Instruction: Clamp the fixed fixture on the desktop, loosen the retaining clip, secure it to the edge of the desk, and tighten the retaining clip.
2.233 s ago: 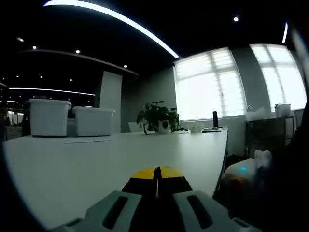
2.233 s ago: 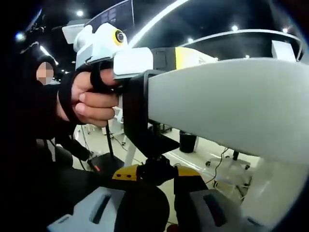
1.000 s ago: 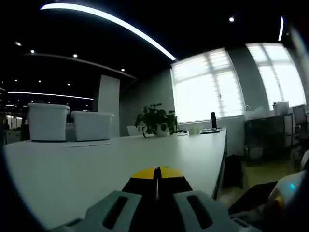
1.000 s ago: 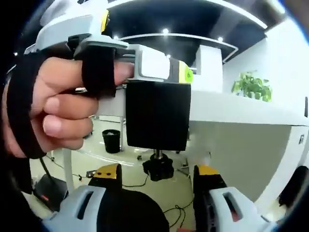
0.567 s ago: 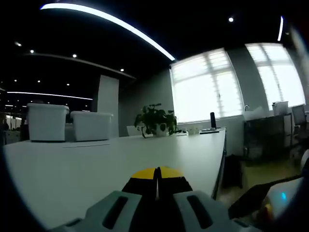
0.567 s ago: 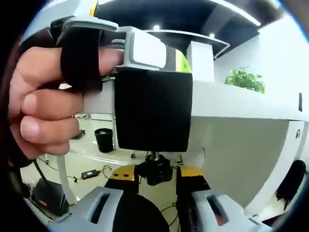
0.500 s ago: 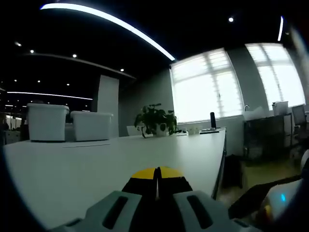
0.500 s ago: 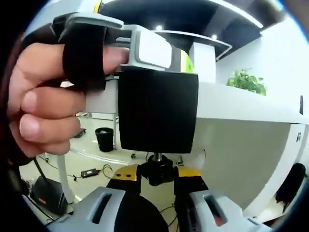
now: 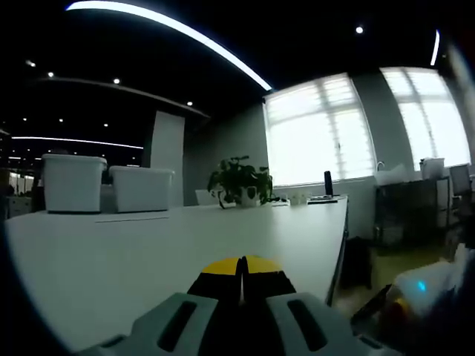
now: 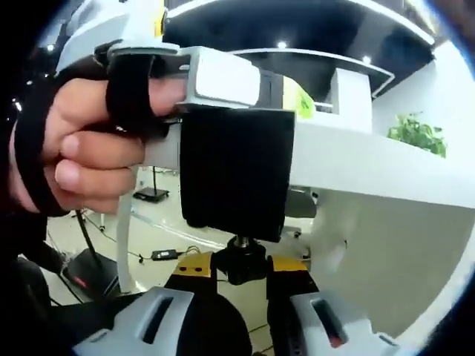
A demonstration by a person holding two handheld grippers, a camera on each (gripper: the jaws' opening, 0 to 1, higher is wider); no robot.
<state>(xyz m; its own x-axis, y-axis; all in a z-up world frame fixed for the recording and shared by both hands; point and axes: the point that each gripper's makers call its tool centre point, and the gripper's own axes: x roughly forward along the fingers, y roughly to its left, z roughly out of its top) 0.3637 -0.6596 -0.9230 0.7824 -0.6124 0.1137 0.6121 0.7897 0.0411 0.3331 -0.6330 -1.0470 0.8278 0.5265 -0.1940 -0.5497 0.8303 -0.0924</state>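
Observation:
In the right gripper view a black clamp fixture (image 10: 234, 170) hangs over the edge of the white desk (image 10: 371, 163). Its black screw knob (image 10: 241, 259) sticks out below it. My right gripper (image 10: 240, 273) is shut on that knob, with one yellow-tipped jaw on each side. My left gripper (image 10: 295, 96), held by a gloved hand (image 10: 89, 141), lies along the desk top on the fixture's upper part. In the left gripper view, my left gripper (image 9: 239, 268) is shut, its yellow tips pressed together low over the desk (image 9: 111, 252); the fixture is hidden beneath them.
Two white bins (image 9: 74, 182) (image 9: 142, 187) and a potted plant (image 9: 241, 180) stand at the desk's far side, before bright windows (image 9: 319, 133). The desk edge runs down the right of the left gripper view. Under the desk are floor, cables and a desk leg (image 10: 126, 237).
One second ago my right gripper stood open around the knob; it has since closed on it. The right gripper view has shifted slightly. The left gripper has stayed still.

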